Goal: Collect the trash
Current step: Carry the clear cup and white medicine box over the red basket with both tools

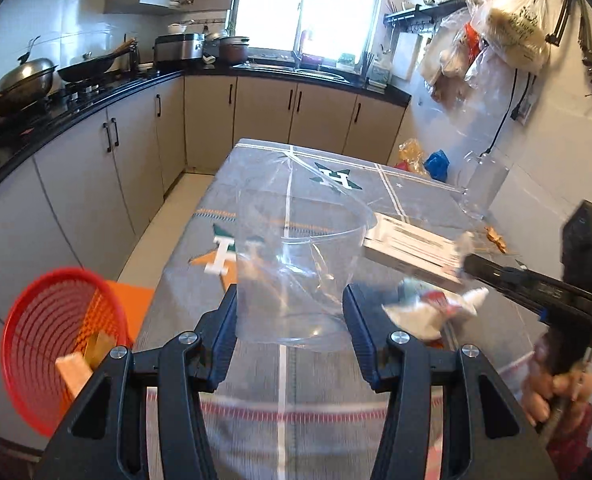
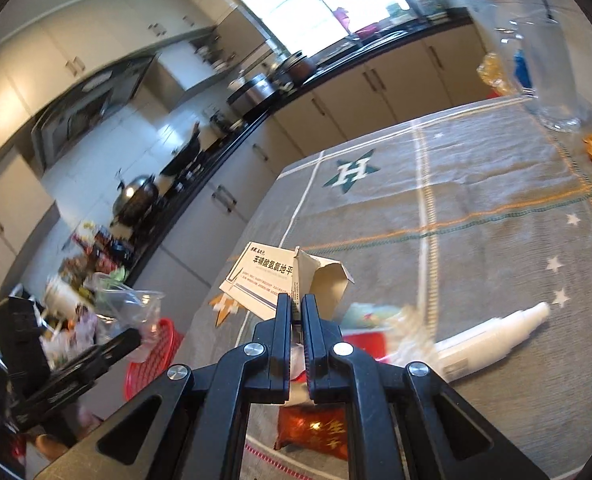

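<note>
My left gripper (image 1: 290, 316) is grasping a clear plastic cup (image 1: 296, 272): both blue pads are pressing on its walls, and the crumpled cup is standing out ahead of the fingers, lifted above the table (image 1: 256, 184). My right gripper (image 2: 296, 312) is clenched tight on the torn flap of a small white medicine box (image 2: 274, 280) with printed characters, and is holding it up off the cloth.

Just beyond the right fingers, on the grey cloth with its star pattern, more rubbish is lying: a white tube (image 2: 491, 340) on its side, a red wrapper (image 2: 363, 344) partly behind the fingers, and a red-and-gold packet (image 2: 315, 428) close under the jaws. In the left view, a crumpled white-and-red wrapper (image 1: 427, 312) is lying just right of my left fingers, blurred.

A red mesh basket (image 1: 44, 344) is standing off the table's left edge, lower than the tabletop, with a pale carton and a yellowish item already in it. At the table's far right, by the wall, a clear plastic container (image 1: 481, 188) is standing upright, with orange scraps (image 1: 495, 236) near it.
</note>
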### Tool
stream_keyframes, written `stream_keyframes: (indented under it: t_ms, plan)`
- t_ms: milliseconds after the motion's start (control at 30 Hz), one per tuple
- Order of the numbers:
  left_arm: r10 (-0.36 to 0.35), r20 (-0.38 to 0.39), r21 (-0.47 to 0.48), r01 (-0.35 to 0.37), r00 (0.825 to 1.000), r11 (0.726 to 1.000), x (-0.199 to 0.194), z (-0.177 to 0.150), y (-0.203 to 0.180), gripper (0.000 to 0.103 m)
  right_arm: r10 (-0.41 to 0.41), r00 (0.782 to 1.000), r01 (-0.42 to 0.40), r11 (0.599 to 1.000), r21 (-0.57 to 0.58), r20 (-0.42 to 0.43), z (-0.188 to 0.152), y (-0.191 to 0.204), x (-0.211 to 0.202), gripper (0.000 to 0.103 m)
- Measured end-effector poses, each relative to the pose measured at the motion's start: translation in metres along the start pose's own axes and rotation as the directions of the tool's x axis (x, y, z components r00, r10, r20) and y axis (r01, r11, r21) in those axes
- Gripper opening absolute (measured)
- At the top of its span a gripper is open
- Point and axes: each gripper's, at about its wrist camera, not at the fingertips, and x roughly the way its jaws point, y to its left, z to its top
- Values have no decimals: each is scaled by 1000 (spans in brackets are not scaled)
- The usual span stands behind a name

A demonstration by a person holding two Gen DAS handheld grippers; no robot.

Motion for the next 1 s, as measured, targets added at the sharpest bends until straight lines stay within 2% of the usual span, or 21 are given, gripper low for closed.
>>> stream_keyframes:
  t_ms: [200, 567, 1000]
  plan:
    - [-7, -2, -15, 7, 1000, 1000, -18, -29, 5, 50, 21, 999, -23, 996, -85, -30, -15, 18, 15, 6]
    - [3, -27, -40, -4, 1000, 999, -35, -63, 24, 50, 42, 996, -51, 991, -121, -76, -30, 33, 22, 7]
    - [-8, -14, -78, 7, 1000, 997, -43, -72, 58, 50, 52, 991, -72, 985, -155, -127, -42, 62, 31, 7]
